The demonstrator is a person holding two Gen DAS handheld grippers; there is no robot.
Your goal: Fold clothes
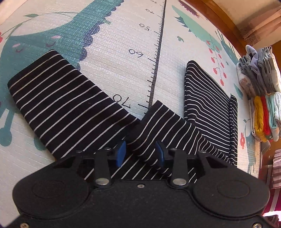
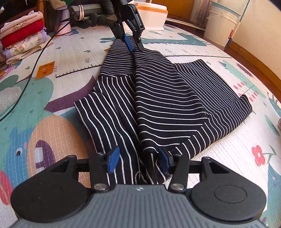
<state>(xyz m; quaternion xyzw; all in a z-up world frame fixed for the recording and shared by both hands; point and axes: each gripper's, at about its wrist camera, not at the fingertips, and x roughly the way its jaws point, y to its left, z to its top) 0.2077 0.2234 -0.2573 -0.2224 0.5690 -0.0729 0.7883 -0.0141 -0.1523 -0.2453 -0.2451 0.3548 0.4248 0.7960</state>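
Observation:
A black garment with thin white stripes (image 2: 168, 98) lies on the play mat (image 2: 52, 112), partly folded, with a straight ridge running lengthwise. My right gripper (image 2: 138, 160) is at the near end of that ridge, its blue pads (image 2: 113, 158) closed partway on a thick bunch of the cloth. At the far end, my left gripper (image 2: 133, 44), held by a gloved hand (image 2: 98, 15), pinches the ridge. In the left wrist view a fold of the striped garment (image 1: 154, 129) fills the gap of the left gripper (image 1: 140, 154). One striped leg (image 1: 58, 98) spreads left and a folded part (image 1: 205, 98) lies right.
A stack of folded clothes (image 2: 21, 36) stands at the far left of the mat, and the folded clothes (image 1: 261, 98) also show at the right edge of the left wrist view. A black cable (image 2: 33, 64) crosses the mat. A white bucket (image 2: 221, 22) and a wooden floor edge (image 2: 254, 61) lie beyond.

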